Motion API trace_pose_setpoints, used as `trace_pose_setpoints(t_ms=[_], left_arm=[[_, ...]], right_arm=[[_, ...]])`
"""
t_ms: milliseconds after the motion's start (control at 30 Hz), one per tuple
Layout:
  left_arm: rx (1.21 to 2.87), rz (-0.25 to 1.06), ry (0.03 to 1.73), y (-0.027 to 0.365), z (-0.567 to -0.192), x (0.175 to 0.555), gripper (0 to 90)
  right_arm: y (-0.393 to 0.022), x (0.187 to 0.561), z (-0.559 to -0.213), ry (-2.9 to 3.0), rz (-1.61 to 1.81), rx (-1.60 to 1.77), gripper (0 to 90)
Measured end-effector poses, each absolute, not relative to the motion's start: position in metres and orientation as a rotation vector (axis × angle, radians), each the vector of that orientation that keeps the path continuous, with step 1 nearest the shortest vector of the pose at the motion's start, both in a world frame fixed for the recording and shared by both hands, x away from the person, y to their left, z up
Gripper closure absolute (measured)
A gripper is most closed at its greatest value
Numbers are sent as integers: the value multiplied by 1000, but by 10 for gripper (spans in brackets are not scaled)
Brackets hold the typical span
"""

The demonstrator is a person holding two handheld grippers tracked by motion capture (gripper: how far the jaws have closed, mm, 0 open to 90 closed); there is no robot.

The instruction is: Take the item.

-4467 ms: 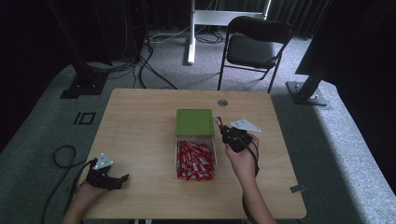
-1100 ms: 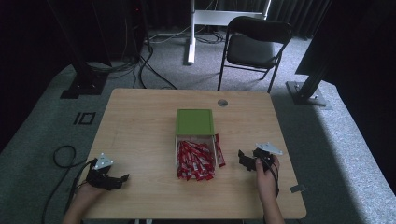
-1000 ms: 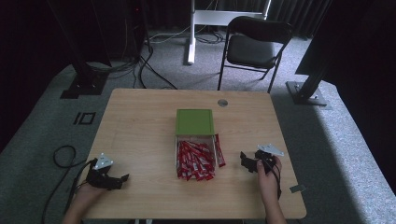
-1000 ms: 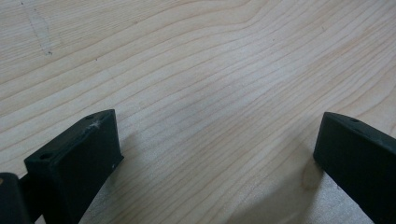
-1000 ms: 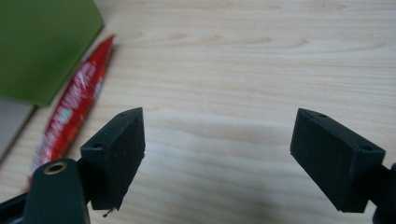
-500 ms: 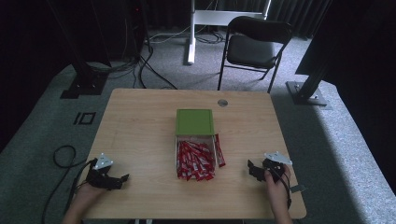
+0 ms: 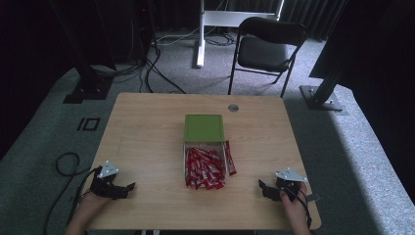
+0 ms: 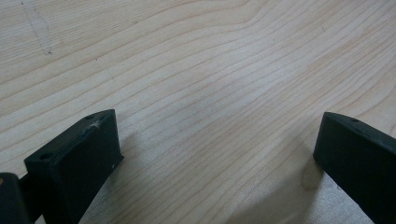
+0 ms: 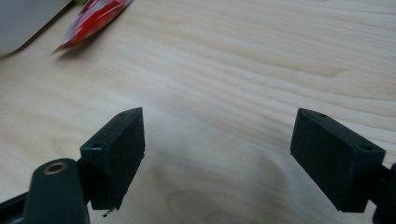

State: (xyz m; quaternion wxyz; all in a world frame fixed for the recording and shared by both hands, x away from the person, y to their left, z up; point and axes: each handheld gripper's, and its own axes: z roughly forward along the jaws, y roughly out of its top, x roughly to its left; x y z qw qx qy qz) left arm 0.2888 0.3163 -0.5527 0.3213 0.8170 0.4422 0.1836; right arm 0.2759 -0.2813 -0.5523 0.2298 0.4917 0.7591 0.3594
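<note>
Red packets (image 7: pixel 203 167) fill clear box (image 7: pixel 185 161) beside green lid (image 7: pixel 204 128).

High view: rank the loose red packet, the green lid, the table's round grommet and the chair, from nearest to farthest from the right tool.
From the right tool, at the table's near right corner:
1. Loose red packet, beside the clear box's right wall.
2. Green lid, mid-table.
3. Round grommet, near the far edge.
4. Chair, on the floor beyond the table.

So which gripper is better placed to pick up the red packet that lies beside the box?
Probably the right gripper: open, empty, and on the same side of the clear box as the loose red packet. The left gripper sits beyond the box.
</note>
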Motion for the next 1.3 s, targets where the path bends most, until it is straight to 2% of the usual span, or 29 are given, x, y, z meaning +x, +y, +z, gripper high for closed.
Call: trace_pose_setpoints(t_ms=[167,233,733,1300], left_arm=[[2146,482,1161,316,-553,289,14],[2146,482,1162,316,-553,289,14],[2146,483,1161,316,-553,289,14],[2146,482,1161,316,-553,289,14]], right_arm=[[-282,272,-558,2209,982,1278,175],[-283,269,-557,2218,997,1250,130],[-296,254,-559,2294,1001,1207,131],[-297,253,-559,2297,998,1203,125]])
